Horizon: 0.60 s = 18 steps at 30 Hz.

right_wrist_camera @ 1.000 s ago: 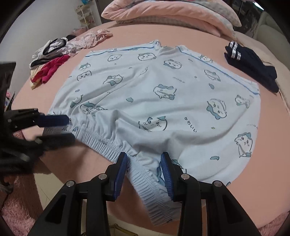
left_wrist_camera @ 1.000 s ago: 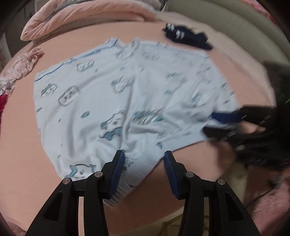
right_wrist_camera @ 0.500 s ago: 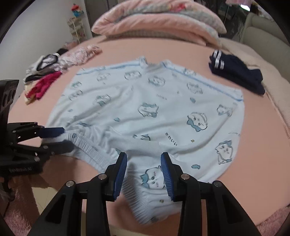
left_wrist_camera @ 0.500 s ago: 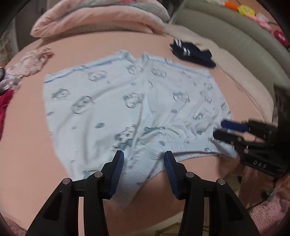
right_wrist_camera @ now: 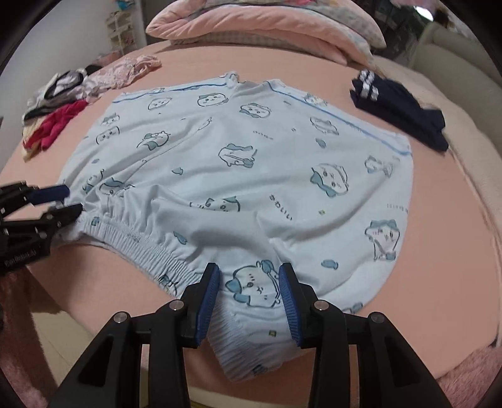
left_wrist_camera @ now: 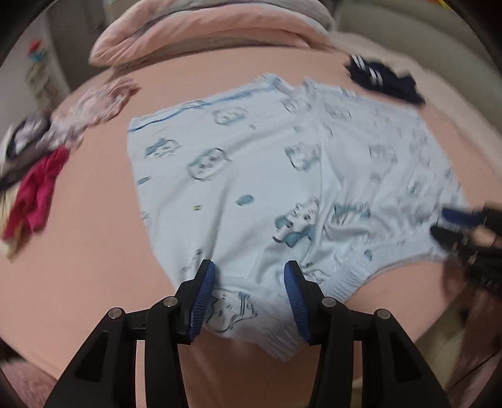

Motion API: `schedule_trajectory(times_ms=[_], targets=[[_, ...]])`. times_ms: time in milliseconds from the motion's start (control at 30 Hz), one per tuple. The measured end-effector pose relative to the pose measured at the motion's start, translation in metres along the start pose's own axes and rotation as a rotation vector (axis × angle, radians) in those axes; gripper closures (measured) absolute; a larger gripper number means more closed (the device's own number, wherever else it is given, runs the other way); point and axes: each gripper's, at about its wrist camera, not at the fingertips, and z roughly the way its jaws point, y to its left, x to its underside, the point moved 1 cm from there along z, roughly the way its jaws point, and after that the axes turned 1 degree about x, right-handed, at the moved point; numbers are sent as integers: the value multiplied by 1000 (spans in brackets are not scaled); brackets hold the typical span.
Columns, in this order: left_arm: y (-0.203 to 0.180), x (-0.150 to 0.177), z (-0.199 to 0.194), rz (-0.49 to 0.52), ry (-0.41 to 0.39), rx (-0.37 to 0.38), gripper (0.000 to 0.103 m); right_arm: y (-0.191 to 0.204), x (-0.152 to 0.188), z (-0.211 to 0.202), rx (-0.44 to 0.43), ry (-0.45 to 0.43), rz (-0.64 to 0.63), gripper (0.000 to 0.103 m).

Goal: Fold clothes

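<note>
A: Left hand-held gripper (left_wrist_camera: 249,279) and right hand-held gripper (right_wrist_camera: 249,279)?
B: Both spread, straddling the waistband corners of the blue shorts (right_wrist_camera: 238,175), which lie flat on the pink bed (right_wrist_camera: 439,251).

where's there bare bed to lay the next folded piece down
Bare pink sheet lies right of the light blue printed shorts, below the navy garment. Another strip runs between the shorts' far hem and the pink duvet. The far left is crowded by the clothes pile.
</note>
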Motion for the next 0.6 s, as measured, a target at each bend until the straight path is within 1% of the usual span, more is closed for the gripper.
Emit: schedule_trajectory(times_ms=[33,133,167,233,267,300,400,567,600], targets=[[8,-1,-9,-40,-22,18,60,-3,0,-6,-6,-11,17,64],[37,6,-26,-213,-37,100,60,-23,4,-35,-42,-61,131,64],[49,12,-26,-302,-11,152,60,-31,7,-47,-30,-81,165,64],[60,26,-22,-418,28,226,60,-47,16,-60,-5,-87,252,64],[65,32,-20,-475,49,263,60,-57,23,-61,-21,-68,315,64],[67,39,-17,-515,76,310,60,-65,30,-59,-58,-36,376,64],[63,51,-12,-590,107,438,60,-79,44,-47,-175,41,482,64],[57,45,-1,-659,107,544,60,-80,48,-22,-335,112,574,64],[55,45,5,-687,120,573,60,-79,48,-17,-360,125,588,64]])
